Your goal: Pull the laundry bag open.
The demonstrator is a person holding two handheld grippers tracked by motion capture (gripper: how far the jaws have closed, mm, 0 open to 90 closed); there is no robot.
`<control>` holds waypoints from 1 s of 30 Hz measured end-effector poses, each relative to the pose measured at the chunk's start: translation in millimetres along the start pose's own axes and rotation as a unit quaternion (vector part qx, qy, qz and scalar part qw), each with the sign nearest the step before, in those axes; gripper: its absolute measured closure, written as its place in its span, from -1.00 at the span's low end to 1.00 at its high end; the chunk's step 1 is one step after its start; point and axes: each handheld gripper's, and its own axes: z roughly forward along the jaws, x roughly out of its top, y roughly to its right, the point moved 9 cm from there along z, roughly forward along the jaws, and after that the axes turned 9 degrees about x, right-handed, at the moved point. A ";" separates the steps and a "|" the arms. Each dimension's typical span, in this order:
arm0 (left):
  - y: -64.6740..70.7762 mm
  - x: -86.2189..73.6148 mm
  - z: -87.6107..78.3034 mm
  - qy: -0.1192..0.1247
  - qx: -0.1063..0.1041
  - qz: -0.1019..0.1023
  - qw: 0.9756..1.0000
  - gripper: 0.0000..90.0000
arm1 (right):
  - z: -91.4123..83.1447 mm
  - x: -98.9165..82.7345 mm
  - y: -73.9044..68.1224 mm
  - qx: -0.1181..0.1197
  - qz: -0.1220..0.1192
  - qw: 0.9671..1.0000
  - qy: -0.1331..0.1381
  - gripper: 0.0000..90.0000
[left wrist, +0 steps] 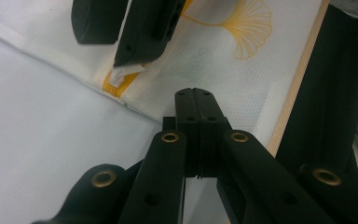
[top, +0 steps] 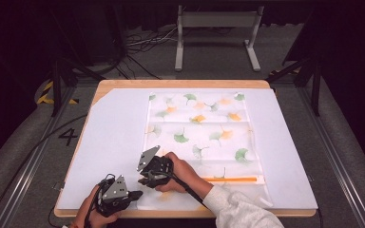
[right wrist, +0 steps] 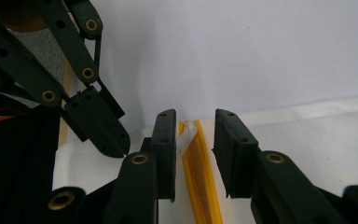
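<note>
Right gripper view: the right gripper [right wrist: 195, 154] has its jaws partly apart around the yellow zip strip [right wrist: 200, 177] of a thin white leaf-print bag [top: 199, 128] (not pinching). The left gripper [left wrist: 195, 93] is closed on nothing, at the bag's near corner.

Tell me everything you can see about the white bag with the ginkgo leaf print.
The white translucent bag printed with green and orange ginkgo leaves lies flat on the white sheet covering the wooden table. It looks like thin woven mesh with faint fold creases. An orange zipper strip runs along its near edge. The right hand-held gripper straddles that strip's end with jaws apart; the shut left hand-held gripper hovers at the near left corner.
</note>
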 end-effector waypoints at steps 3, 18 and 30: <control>0.3 -0.1 0.1 0.000 0.000 0.001 1.000 0.99 | 5.7 -0.4 1.2 0.005 0.002 1.000 -0.003 0.53; 0.6 0.0 0.2 0.000 0.002 0.003 1.000 0.99 | 12.7 4.1 2.8 0.003 0.024 1.000 0.002 0.50; 0.8 -0.1 -0.1 -0.002 0.002 0.005 1.000 0.99 | 12.1 -4.8 1.5 0.008 0.022 1.000 -0.021 0.61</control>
